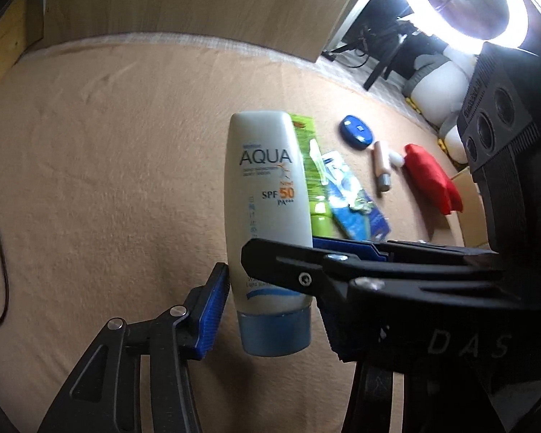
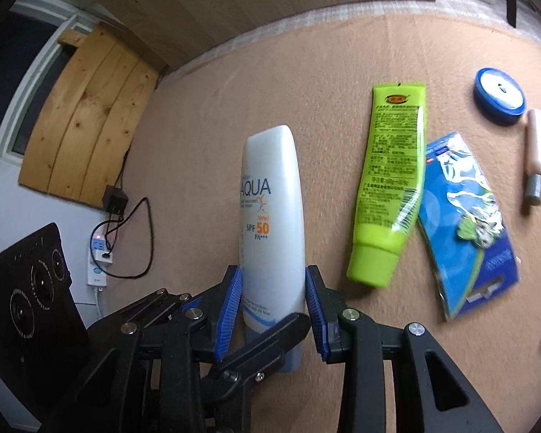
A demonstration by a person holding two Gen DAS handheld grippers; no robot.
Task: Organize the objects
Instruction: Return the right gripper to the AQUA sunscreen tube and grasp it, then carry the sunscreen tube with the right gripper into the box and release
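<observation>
A white sunscreen tube (image 1: 267, 195) (image 2: 274, 209) with a blue cap, printed AQUA SPF 50, is held cap-down above the beige cloth (image 1: 108, 162). My right gripper (image 2: 274, 296) is shut on its lower body, a blue pad pressed on each side. My left gripper (image 1: 270, 310) closes on the same tube near the cap from a crossing direction. Its left pad touches the tube. Its right pad is partly hidden behind a right gripper finger (image 1: 288, 263).
On the cloth lie a green tube (image 2: 389, 180), a blue packet (image 2: 461, 223), a round blue tin (image 2: 499, 95), a beige stick (image 2: 533, 158) and a red cloth (image 1: 432, 176). A ring light (image 1: 523, 32) glares at the far right. A power strip (image 2: 99, 252) sits left of the cloth.
</observation>
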